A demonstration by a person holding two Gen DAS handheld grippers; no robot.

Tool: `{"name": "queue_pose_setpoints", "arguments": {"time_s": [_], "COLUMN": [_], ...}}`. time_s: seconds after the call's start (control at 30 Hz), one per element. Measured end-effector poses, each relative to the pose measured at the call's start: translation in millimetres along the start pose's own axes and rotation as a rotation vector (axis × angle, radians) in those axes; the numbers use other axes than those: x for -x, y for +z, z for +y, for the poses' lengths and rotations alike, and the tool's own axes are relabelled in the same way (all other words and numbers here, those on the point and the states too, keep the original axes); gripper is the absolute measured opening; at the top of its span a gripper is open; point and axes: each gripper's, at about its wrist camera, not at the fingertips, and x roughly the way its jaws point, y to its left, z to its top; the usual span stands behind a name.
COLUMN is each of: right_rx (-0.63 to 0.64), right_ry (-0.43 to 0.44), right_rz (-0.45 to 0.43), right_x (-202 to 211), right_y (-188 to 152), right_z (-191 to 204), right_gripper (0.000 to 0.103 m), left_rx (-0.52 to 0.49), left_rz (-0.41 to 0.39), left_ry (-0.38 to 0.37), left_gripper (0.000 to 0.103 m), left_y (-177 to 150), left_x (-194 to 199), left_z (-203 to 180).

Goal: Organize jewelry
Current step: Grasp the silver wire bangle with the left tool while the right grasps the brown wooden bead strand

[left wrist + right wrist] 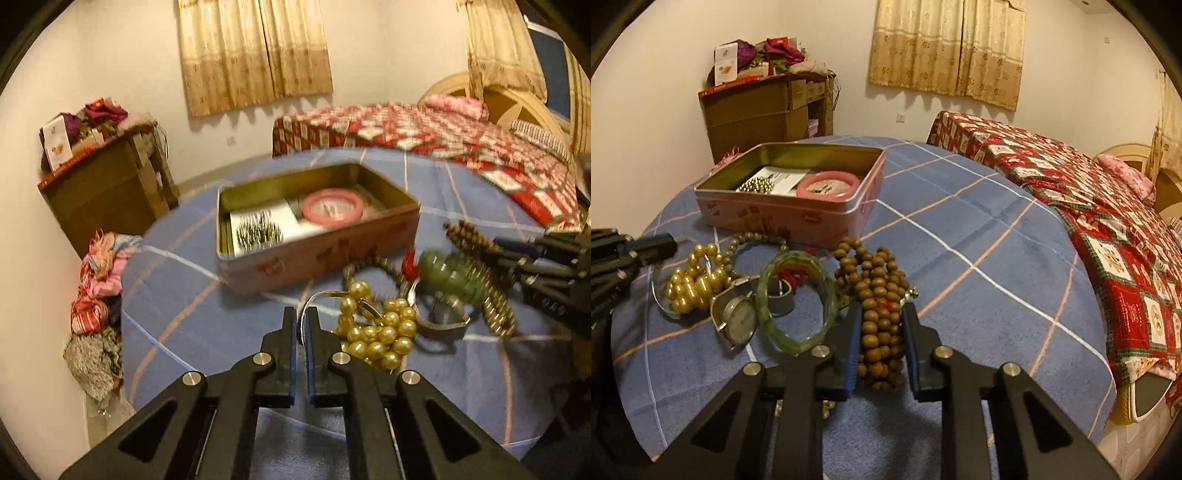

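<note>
Jewelry lies heaped on a blue checked tablecloth point(960, 236) before a pink tin point(790, 206). Leftmost, the left gripper point(302, 321) pinches a thin wire bangle point(325, 295) beside gold pearls point(694, 282). Then come a watch point(738, 319), a green bangle point(798, 299), and brown wooden beads point(879, 295), squeezed between the right gripper point(881, 325) jaws.

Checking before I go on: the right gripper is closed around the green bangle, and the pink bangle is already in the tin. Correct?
Not quite. The right gripper is closed around the brown wooden beads, not the green bangle, which lies loose on the cloth just beside it, as the right wrist view shows. The pink bangle is indeed in the tin.
</note>
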Motion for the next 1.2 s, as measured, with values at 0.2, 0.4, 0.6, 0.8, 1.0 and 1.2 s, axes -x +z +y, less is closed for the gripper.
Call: {"name": "queue_pose_setpoints", "arguments": {"time_s": [0.2, 0.4, 0.6, 0.8, 1.0, 1.2], "right_rx": [-0.015, -0.018, -0.012, -0.012, -0.016, -0.009], "right_ry": [-0.007, -0.006, -0.001, -0.019, -0.040, -0.058], "right_rz": [-0.030, -0.033, -0.033, -0.071, -0.112, -0.134], "right_x": [6, 6, 5, 19, 28, 26], "right_y": [3, 5, 4, 10, 20, 28], "right_z": [-2, -3, 0, -4, -6, -3], "right_gripper": [0.023, 0.023, 0.023, 0.023, 0.023, 0.023], "left_rx": [0.009, 0.074, 0.079, 0.067, 0.052, 0.040], "left_rz": [-0.068, -0.111, -0.115, -0.123, -0.126, -0.125], "left_ry": [0.001, 0.013, 0.007, 0.056, 0.105, 0.131], "left_gripper": [0.003, 0.003, 0.003, 0.003, 0.003, 0.003], "left_y": [12, 17, 17, 18, 25, 32], "left_x": [20, 30, 32, 36, 33, 25], "left_z": [2, 21, 20, 20, 24, 26]}}
